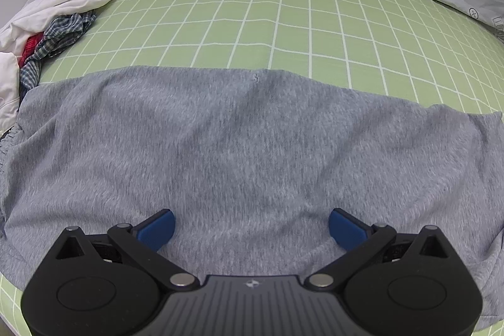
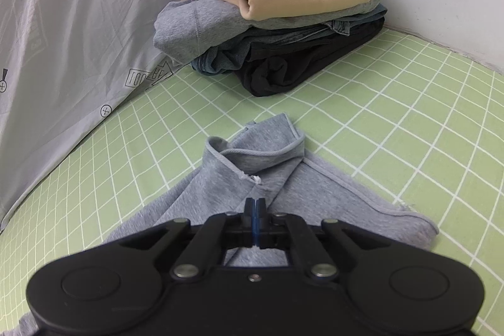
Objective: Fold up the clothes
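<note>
My right tool (image 2: 255,203) is pinched shut, apparently on a fold of the grey garment (image 2: 252,166); my left tool (image 1: 252,229) hangs wide open, empty, over it. The garment lies across the frame's middle on the green bed sheet (image 1: 283,21), long axis left to right. Folded stack (image 2: 283,21) upper centre: several done; this one just begun, with a pile (image 1: 47,30) at upper left waiting.

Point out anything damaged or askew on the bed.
The grey garment has a small frayed tear with white threads at its neckline seam, just ahead of the shut right gripper. Its collar is bunched and folded over rather than flat.
</note>
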### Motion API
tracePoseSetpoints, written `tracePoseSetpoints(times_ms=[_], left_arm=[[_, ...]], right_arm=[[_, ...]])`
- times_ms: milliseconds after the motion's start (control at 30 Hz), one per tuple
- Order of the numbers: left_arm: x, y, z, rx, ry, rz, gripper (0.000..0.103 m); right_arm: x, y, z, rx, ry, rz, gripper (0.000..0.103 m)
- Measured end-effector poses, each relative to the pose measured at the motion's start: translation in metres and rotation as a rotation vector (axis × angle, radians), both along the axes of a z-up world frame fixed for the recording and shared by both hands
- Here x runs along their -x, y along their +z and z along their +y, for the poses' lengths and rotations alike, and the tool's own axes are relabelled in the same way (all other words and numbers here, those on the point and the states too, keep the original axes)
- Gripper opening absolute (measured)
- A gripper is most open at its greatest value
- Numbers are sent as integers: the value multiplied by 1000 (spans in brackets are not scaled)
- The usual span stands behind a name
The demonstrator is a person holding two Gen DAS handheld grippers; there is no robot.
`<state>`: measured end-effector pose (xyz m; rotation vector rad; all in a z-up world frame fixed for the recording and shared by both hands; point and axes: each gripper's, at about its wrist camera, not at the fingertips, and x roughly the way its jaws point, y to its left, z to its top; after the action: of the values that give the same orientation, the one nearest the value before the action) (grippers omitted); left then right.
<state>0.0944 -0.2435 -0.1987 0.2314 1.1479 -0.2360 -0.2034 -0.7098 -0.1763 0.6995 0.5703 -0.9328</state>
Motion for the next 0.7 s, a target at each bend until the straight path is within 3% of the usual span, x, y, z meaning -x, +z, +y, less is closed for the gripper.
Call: tracePoseSetpoints(times_ms=[100, 167, 233, 333, 433, 567, 700], left_arm=[[-2, -1, 1, 5, -2, 5, 103], [-3, -1, 2, 9, -4, 11, 103], [-4, -1, 3, 14, -4, 14, 103], [-5, -2, 5, 22, 2, 14, 103], [-4, -2, 6, 24, 4, 10, 103], [-2, -3, 7, 29, 11, 6, 103], [0, -3, 7, 29, 15, 5, 103]], right_arm=[[2, -3, -7, -34, -6, -9, 10], [-1, -5, -9, -28, -8, -3, 32], [-6, -7, -11, -25, 2, -11, 44], [-15, -13, -17, -55, 10, -1, 42], [-18, -19, -18, -72, 16, 3, 7], [-2, -5, -7, -23, -5, -49, 4], [34, 8, 1, -6, -104, -72, 3]])
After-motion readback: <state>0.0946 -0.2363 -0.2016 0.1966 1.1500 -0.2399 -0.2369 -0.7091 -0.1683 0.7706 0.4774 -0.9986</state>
